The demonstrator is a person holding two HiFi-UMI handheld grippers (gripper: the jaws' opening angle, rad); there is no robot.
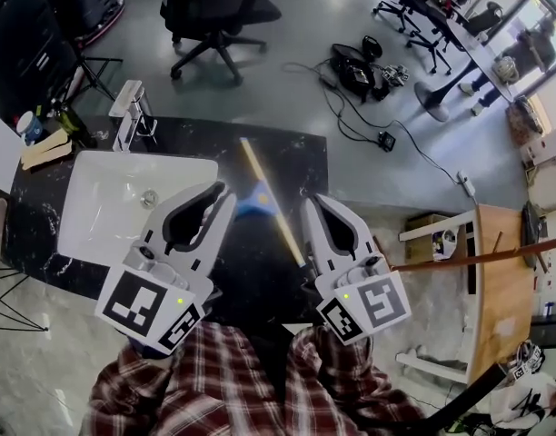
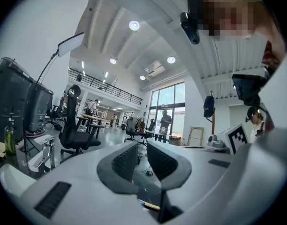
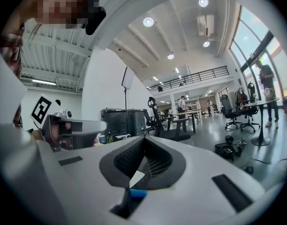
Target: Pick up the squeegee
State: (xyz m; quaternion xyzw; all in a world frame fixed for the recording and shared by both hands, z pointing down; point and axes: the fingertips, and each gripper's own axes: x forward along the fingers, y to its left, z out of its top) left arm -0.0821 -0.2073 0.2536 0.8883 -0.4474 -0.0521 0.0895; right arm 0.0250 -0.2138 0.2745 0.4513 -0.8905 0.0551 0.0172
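Observation:
The squeegee (image 1: 257, 203), a long yellow blade with a blue handle at its middle, lies slantwise on the black marble counter (image 1: 205, 148), to the right of the sink. Both grippers hover level over the counter's near edge, one on each side of it. My left gripper (image 1: 222, 191) is just left of the handle, its jaws a narrow slit apart with nothing between them (image 2: 142, 146). My right gripper (image 1: 312, 203) is just right of the blade, its tips touching and empty (image 3: 144, 139). Beneath the right jaws, a bit of the blue handle (image 3: 138, 193) shows.
A white sink (image 1: 83, 166) with a chrome faucet (image 1: 129, 116) takes up the counter's left half, and bottles (image 1: 42, 127) stand at its far left corner. Beyond the counter are an office chair (image 1: 214, 12) and cables (image 1: 360, 71); a wooden table (image 1: 501, 284) stands at right.

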